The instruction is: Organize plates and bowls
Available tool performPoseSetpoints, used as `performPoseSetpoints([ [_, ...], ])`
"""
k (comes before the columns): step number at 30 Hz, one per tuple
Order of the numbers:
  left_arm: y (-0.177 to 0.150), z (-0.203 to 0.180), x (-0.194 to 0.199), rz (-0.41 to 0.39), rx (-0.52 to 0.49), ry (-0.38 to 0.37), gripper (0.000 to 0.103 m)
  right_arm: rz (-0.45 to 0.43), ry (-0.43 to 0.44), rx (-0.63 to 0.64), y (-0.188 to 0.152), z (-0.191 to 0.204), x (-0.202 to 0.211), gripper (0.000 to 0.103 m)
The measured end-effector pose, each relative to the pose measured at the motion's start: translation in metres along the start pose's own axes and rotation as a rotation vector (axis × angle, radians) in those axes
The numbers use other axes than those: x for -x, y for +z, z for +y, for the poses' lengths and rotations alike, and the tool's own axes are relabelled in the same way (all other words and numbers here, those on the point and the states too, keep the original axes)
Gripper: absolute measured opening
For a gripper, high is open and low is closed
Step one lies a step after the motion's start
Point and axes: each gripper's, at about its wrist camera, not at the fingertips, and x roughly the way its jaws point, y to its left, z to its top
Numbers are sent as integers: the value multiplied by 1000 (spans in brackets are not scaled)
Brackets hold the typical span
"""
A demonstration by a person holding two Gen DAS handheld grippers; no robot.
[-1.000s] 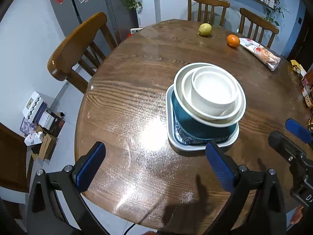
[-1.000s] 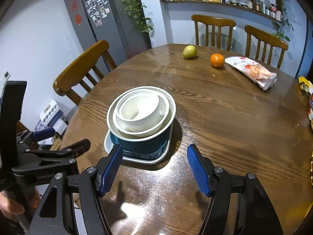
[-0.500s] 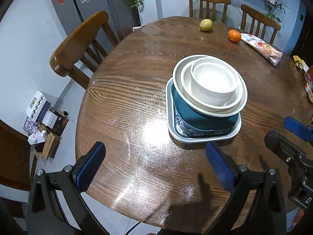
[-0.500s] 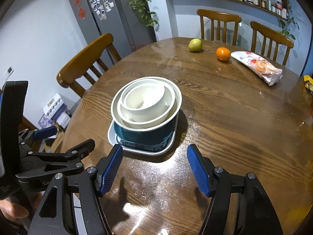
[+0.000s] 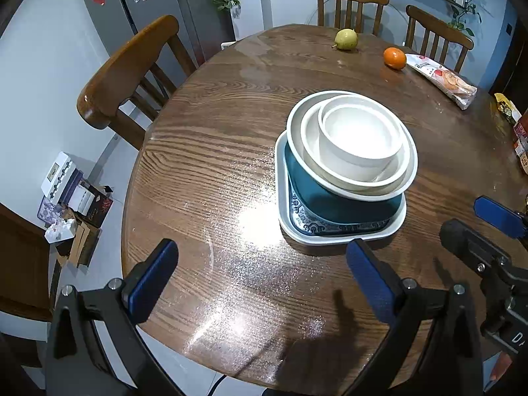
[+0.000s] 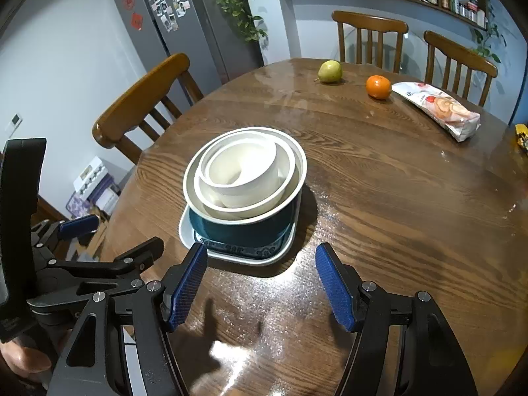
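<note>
Round wooden table [image 5: 204, 171] carries the nested bowls [image 5: 359, 142], upright, mouths up, on a white square plate [image 5: 283, 217]. Left gripper [image 5: 260, 274] and right gripper [image 6: 260, 283] gape, empty. No readable writing.

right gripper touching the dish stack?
Apart. Right wrist view: right gripper open, bare table between its fingertips and the square plate under the bowls.
</note>
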Motion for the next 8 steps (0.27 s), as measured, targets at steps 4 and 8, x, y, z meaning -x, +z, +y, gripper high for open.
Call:
performPoseSetpoints([
  [4, 2, 0, 1, -8, 2, -1, 102, 1, 1, -3, 1, 0, -1, 69],
  [8, 5, -1, 2, -16, 0, 2, 102, 2, 4, -4, 2, 0, -2, 69],
])
